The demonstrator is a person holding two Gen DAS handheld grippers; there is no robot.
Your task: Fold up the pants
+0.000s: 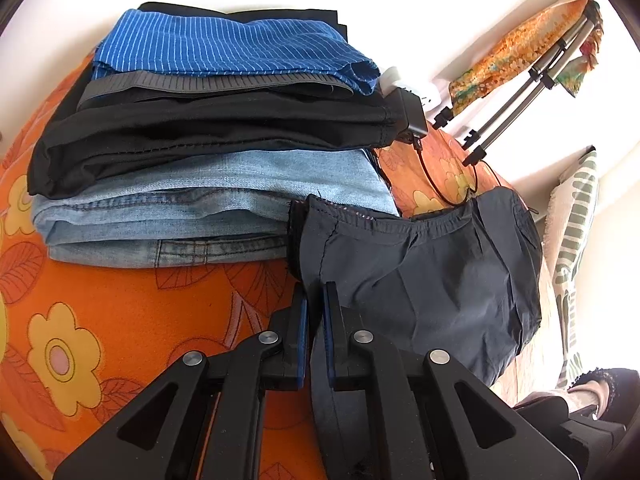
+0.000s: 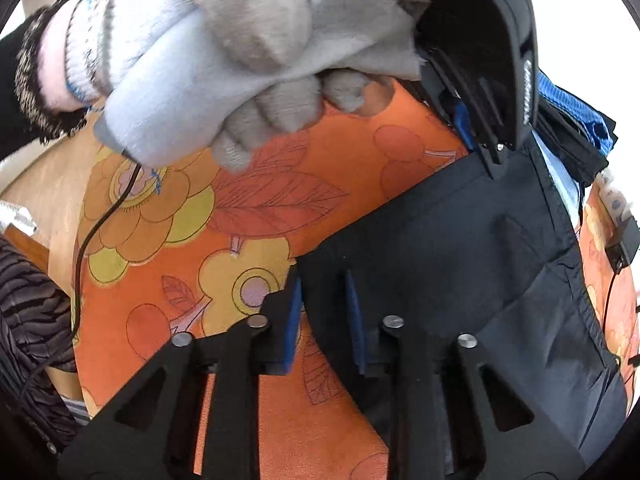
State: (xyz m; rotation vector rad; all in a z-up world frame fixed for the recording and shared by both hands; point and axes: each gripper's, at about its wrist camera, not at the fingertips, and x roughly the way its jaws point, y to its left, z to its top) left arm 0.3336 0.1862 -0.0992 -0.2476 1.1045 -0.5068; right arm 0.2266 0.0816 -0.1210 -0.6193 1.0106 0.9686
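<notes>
Denim-and-black folded stack touches dark pants.

**Bedroom in a home**

Soft surface under an orange floral bedsheet. Stack of folded clothes on it: striped blue, black, light denim. Leaf-patterned pillow at the edge, patterned cloth draped near a bright window. Tripod legs and charger cable alongside.

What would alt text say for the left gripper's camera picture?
The left gripper pinches the edge of dark navy pants lying on an orange floral bedspread. Behind sits a stack of folded clothes: jeans, black garments, and a blue striped piece on top.
</notes>
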